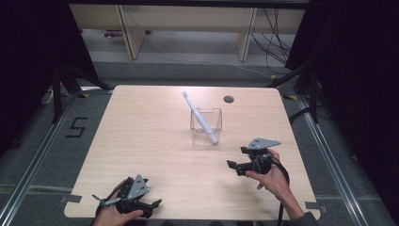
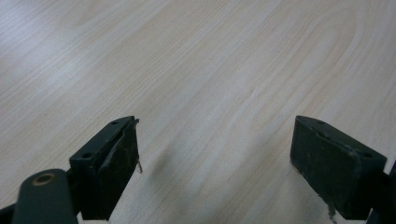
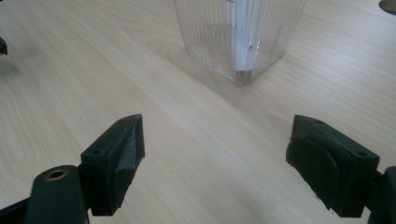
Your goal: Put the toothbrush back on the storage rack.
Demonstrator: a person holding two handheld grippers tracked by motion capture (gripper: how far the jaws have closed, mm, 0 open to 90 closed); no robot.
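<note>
- both tongs stand with their jaws spread wide and nothing between them; the left tongs (image 1: 153,203) lie low at the near left corner of the desk, held in the person's left hand (image 1: 113,214); the right tongs (image 1: 231,165) sit at the near right, held in the right hand (image 1: 273,181), with their jaws pointing left toward the middle of the desk
- desk (image 1: 141,141): a pale wood-grain top with rounded corners, on a grey floor (image 1: 42,155); a small dark round hole (image 1: 228,99) sits near its far edge, right of centre; in the left gripper view the black jaws rise over bare wood (image 2: 210,70)
- clear cup (image 1: 206,127): a square, see-through holder with ribbed walls, standing upright a little right of the desk's centre, well apart from the left tongs and near the right tongs, just beyond and to the left of them; in the right gripper view the clear cup (image 3: 261,32) stands ahead of the open jaws, apart from both, its base on the wood
- toothbrush (image 1: 197,115): white, standing tilted inside the cup; its lower end rests at the near right of the cup's bottom; its upper end leans out over the far left rim and rises well above it; through the ribbed wall in the right gripper view the toothbrush (image 3: 243,28) shows as a pale blurred streak
- grey three-cornered plate (image 1: 264,142) tops the right tongs; a like plate (image 1: 137,187) tops the left tongs
</note>
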